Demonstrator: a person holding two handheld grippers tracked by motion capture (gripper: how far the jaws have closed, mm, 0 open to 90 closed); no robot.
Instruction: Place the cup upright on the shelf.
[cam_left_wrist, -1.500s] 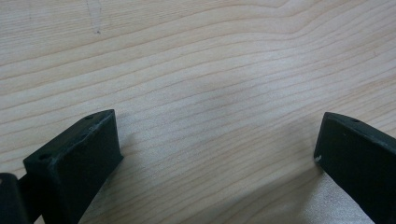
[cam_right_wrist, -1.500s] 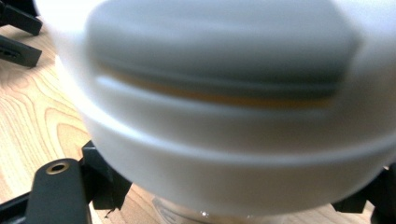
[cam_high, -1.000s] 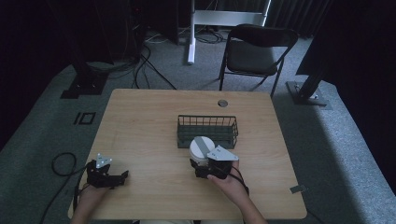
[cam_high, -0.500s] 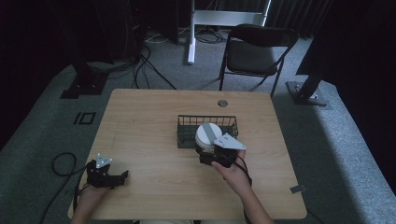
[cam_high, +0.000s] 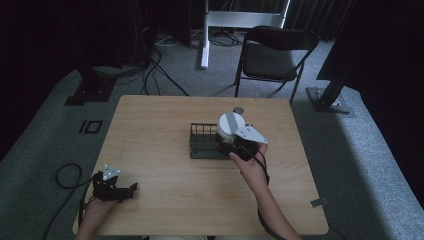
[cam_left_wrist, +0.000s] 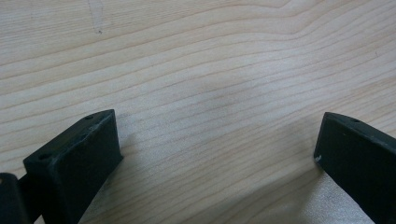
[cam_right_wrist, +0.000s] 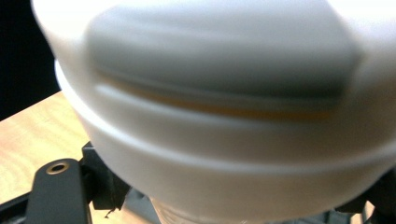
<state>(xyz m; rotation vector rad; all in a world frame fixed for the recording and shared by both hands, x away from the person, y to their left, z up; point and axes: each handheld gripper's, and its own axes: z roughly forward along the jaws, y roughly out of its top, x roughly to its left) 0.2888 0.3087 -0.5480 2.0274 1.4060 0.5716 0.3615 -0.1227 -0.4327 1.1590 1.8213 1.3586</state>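
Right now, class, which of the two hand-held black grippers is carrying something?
The right gripper, raised over the dark wire basket, clamps a white round container with a grey lid. The left gripper sits open and empty on the wooden table.

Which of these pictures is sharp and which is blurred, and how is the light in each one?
High view: dim, dark around the edges, with the table evenly lit and fairly sharp. Left gripper view: bright and crisp, wood grain clear, soft shadow between the open jaws. Right gripper view: the white container sits very close and is blurred, its edges smeared.
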